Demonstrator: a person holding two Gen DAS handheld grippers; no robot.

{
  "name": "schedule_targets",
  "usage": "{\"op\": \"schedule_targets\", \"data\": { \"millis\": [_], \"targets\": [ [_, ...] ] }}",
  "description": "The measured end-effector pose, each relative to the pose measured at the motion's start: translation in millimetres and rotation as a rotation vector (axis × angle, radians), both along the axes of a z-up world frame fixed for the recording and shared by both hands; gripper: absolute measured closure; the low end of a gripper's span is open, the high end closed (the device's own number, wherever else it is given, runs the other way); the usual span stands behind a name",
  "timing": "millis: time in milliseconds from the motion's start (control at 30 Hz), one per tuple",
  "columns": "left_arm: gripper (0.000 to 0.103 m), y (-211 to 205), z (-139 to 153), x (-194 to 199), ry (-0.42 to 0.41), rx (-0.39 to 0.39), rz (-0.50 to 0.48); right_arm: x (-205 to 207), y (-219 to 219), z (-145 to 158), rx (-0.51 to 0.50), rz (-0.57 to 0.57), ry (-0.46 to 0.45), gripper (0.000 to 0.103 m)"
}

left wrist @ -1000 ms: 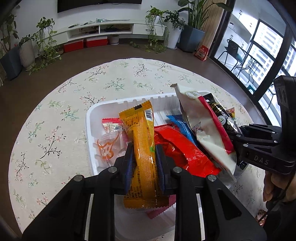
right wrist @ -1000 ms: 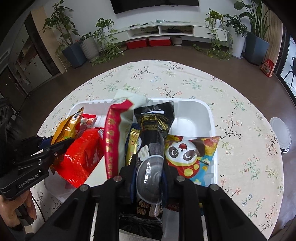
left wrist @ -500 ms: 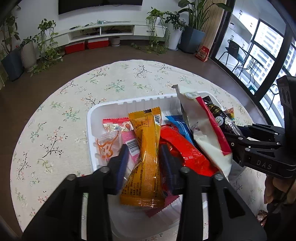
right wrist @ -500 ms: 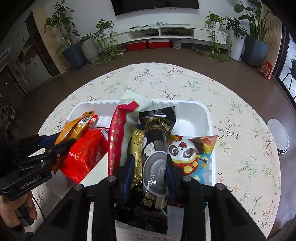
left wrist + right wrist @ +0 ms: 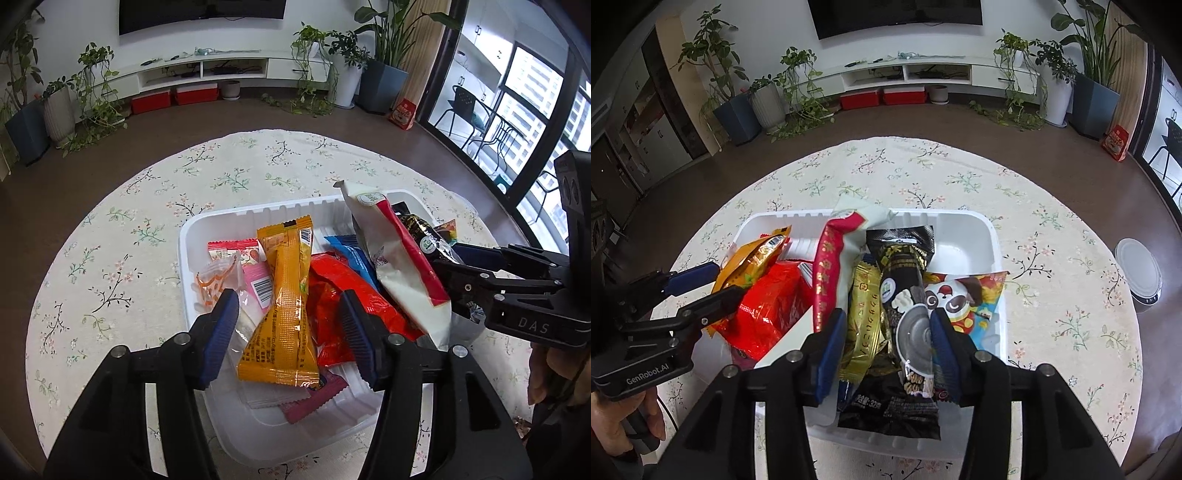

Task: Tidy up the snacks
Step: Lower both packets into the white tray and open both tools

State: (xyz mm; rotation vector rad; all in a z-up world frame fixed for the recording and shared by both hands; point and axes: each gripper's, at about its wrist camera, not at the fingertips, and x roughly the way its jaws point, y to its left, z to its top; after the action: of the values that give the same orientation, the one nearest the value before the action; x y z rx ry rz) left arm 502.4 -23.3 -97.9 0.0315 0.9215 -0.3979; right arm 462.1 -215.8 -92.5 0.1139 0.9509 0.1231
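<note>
Both grippers hang over the white tray [image 5: 192,236] of snacks on the flowered tablecloth [image 5: 122,236], and both sets of jaws are opening. The left gripper [image 5: 290,321] stands about half wide, the orange pack [image 5: 288,295] upright between its blue pads [image 5: 221,328] with a gap on each side. The right gripper [image 5: 886,339] is a little narrower around the black pack [image 5: 908,295] (whether its right pad touches the wrapper, I cannot tell), a gold pack [image 5: 864,314] beside it.
</note>
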Motion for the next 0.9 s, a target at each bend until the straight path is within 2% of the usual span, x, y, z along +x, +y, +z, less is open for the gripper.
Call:
{"op": "schedule_targets", "data": {
  "millis": [267,367,467,533,567,600,700,900],
  "targets": [
    [0.036,3.0,8.3,-13.3,-0.027,-0.017,0.000,-5.6,-13.4,4.6,0.042,-0.036,-0.007,0.048],
    [0.027,2.6,12.7,-20.1,-0.039,-0.021,-0.002,-8.4,-18.1,4.1,0.058,-0.045,-0.008,0.047],
    [0.025,2.7,16.6,-26.6,-0.049,-0.028,-0.004,-14.0,-20.7,5.2,0.076,-0.049,-0.016,0.040],
    [0.014,2.2,18.9,-32.2,-0.058,-0.024,-0.001,-17.9,-24.2,7.4,0.086,-0.057,-0.028,0.034],
    [0.005,2.2,20.4,-36.0,-0.065,-0.025,0.000,-20.3,-26.0,9.0,0.093,-0.060,-0.036,0.031],
    [0.002,2.6,22.4,-40.9,-0.074,-0.027,0.003,-21.8,-27.4,10.3,0.101,-0.060,-0.040,0.027],
    [0.000,3.4,27.4,-55.9,-0.096,-0.013,0.016,-30.2,-33.8,12.4,0.125,-0.069,-0.049,0.018],
    [0.000,-2.9,33.4,-101.2,-0.160,0.065,-0.002,-62.7,-49.0,18.4,0.166,-0.070,-0.057,0.018]
  ]
}}
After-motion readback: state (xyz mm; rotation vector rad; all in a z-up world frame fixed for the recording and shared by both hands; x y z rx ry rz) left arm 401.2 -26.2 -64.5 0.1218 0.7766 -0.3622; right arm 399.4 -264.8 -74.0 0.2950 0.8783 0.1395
